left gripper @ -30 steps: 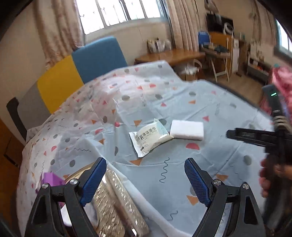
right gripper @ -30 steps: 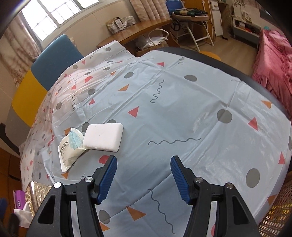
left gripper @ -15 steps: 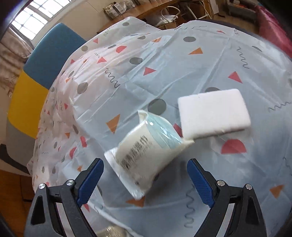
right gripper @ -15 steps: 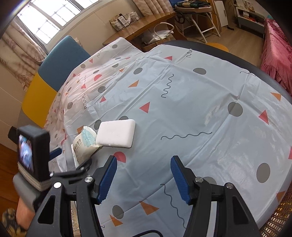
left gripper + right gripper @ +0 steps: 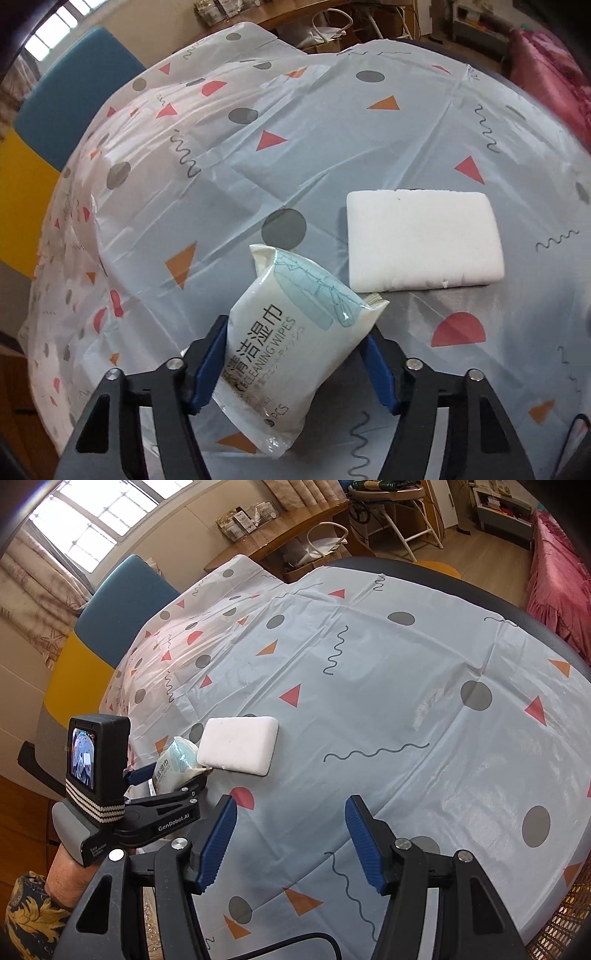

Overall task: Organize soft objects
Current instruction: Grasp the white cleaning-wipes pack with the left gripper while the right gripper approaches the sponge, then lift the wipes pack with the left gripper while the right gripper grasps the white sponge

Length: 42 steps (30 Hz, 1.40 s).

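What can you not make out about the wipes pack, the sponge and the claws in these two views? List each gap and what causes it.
- Wipes pack, left wrist view: whether both blue pads of the left claw actually press it; the pack covers the contact.
- Pack's lower label: cut off behind the claw frame.
- White sponge, right wrist view: its underside, hidden against the tablecloth.
- Right claw: open, empty.

My left gripper (image 5: pixel 295 363) covered both long edges of the wipes pack (image 5: pixel 291 354), and its lower print was too blurred to read. In the right wrist view my left gripper (image 5: pixel 170 775) hid most of that pack (image 5: pixel 177 762). The sponge (image 5: pixel 238 744) concealed a grey dot. The bottom frame edges cut off both gripper bodies.
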Available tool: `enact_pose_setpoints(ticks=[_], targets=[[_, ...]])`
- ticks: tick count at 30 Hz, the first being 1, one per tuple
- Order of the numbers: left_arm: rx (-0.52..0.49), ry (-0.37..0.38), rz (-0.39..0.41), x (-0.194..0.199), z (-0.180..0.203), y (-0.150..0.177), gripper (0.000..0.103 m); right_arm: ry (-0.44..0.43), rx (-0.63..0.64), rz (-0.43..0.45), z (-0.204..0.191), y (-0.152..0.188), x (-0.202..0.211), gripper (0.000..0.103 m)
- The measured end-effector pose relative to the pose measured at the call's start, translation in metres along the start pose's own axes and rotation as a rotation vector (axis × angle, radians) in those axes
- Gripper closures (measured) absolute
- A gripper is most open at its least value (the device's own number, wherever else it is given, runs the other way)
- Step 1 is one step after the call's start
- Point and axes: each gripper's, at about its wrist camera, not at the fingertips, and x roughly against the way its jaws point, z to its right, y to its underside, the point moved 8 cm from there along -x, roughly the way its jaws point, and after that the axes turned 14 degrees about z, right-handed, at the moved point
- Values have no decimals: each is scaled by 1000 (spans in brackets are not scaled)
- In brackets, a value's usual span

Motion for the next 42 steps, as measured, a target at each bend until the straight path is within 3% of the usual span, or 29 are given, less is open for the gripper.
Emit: enact_pose_setpoints(ticks=[6, 10, 18, 22, 25, 31, 33, 38, 42], targets=[[148, -7, -7, 21, 2, 23, 40, 9, 30, -5, -1, 1, -2, 41], [265, -12, -29, 35, -4, 41, 40, 11, 151, -64, -15, 12, -11, 41], [395, -18, 16, 71, -14, 58, 40, -36, 819, -51, -77, 0, -62, 35], [441, -15, 54, 90, -20, 60, 40, -54, 975, -99, -92, -2, -93, 29], [456, -13, 73, 96, -21, 61, 40, -75, 1017, -168, -97, 3, -114, 23], [473, -8, 90, 103, -20, 63, 40, -21, 1010, -217, -88, 2, -146, 24], [471, -10, 93, 103, -19, 64, 40, -53, 937, -234, -86, 3, -144, 35], [475, -9, 109, 106, -22, 54, 40, -21, 872, -218, -71, 17, -122, 39], [522, -34, 143, 114, -47, 35, 40, 10, 811, -246, -59, 40, -95, 37]])
